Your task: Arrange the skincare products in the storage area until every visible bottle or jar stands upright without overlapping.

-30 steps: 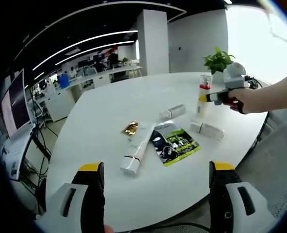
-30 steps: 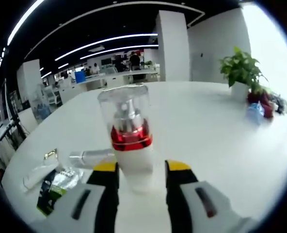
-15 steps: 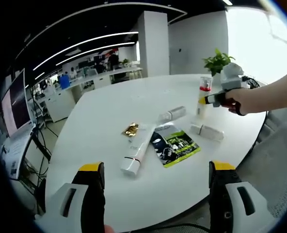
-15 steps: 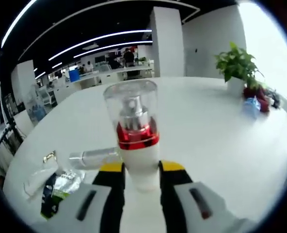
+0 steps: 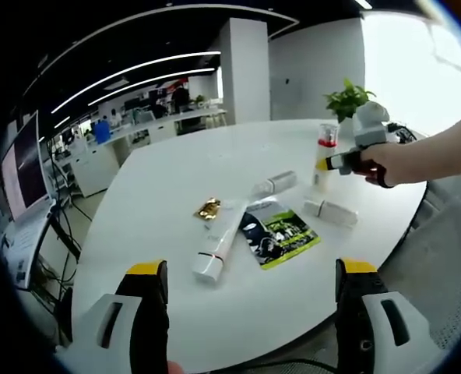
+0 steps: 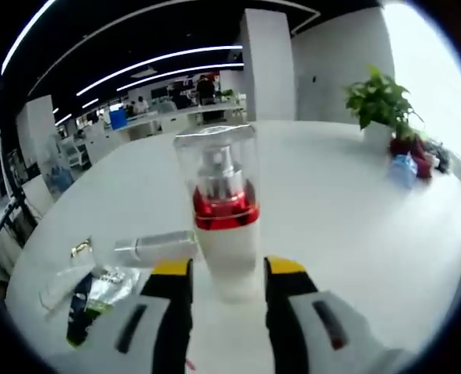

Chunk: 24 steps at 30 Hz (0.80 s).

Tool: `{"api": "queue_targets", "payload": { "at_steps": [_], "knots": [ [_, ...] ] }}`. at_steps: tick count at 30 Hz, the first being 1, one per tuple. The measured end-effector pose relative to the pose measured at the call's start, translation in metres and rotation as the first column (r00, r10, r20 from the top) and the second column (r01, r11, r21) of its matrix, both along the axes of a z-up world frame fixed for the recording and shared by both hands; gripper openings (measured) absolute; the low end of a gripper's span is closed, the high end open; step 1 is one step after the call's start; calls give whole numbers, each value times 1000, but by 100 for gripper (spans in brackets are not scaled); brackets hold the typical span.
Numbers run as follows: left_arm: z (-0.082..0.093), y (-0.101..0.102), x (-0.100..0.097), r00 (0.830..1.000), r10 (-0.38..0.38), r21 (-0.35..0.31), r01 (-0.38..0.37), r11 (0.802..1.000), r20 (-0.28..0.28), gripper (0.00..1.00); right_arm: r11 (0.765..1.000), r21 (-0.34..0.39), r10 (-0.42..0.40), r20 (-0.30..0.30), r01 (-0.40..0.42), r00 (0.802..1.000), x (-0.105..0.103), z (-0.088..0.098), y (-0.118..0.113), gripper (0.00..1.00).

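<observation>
A white pump bottle [image 6: 226, 234] with a red collar and clear cap stands upright on the white table [image 6: 347, 234]. My right gripper [image 6: 229, 269] is open, its jaws on either side of the bottle's base with small gaps. In the left gripper view the same bottle [image 5: 323, 158] stands at the far right, with the right gripper [image 5: 341, 162] held there by a hand. A white tube [image 5: 216, 248], a small bottle [image 5: 274, 184] and another white bottle [image 5: 332, 210] lie flat. My left gripper [image 5: 252, 269] hangs open over the near table edge.
A green-and-black sachet [image 5: 281, 234] and a gold sachet [image 5: 209, 208] lie flat mid-table. A potted plant [image 5: 347, 98] stands at the far edge, with small items beside it [image 6: 409, 167]. Desks and a monitor [image 5: 24, 167] are off to the left.
The right gripper's jaws have spread apart from the pump bottle, which now stands on the table by itself. The left gripper has stayed put.
</observation>
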<state>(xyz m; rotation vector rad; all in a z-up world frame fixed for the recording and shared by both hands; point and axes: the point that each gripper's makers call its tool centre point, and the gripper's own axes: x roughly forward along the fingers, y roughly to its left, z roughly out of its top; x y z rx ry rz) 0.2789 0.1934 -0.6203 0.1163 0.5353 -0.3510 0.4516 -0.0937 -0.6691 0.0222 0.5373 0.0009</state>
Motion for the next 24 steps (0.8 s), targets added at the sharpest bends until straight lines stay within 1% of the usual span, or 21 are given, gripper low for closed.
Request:
{"api": "queue_targets", "payload": {
  "at_steps": [2,5,6,7,8,9,10,11,13,19,24],
  "knots": [
    [0,0,0,1000,-1,1,1,1000,2,87,1000,-14,22,11,-22,1000,-5,3,-2,38],
    [1,0,0,1000,-3,4,3,1000,6,87,999,-17,51,13,-50,999,-11,5,-3,43],
    [1,-1,0,1000,-7,4,7,1000,9,87,997,3,80,10,-80,997,-14,5,0,46],
    [1,-2,0,1000,-10,2,10,1000,12,88,995,-7,97,17,-97,995,-16,8,0,48],
    [2,-2,1,1000,-9,-1,9,1000,16,88,990,-46,135,45,-133,990,-18,14,-2,49],
    [2,-1,1,1000,-5,0,5,1000,19,88,987,-46,157,51,-155,986,-21,16,0,50],
    [2,-1,1,1000,-4,-1,4,1000,20,88,985,-33,173,47,-171,984,-28,17,1,51],
    [2,-1,1,1000,-4,-1,4,1000,21,88,984,-37,175,48,-173,983,-31,19,0,53],
    [3,-1,0,1000,-6,1,6,1000,25,88,980,-23,196,59,-195,979,-38,24,-1,55],
    [3,-2,-2,999,-16,13,16,1000,28,89,970,-4,244,81,-245,966,-60,37,-1,59],
    [5,-3,-3,999,-17,7,17,1000,32,89,960,14,279,87,-281,956,-75,43,-2,65]
  ]
}}
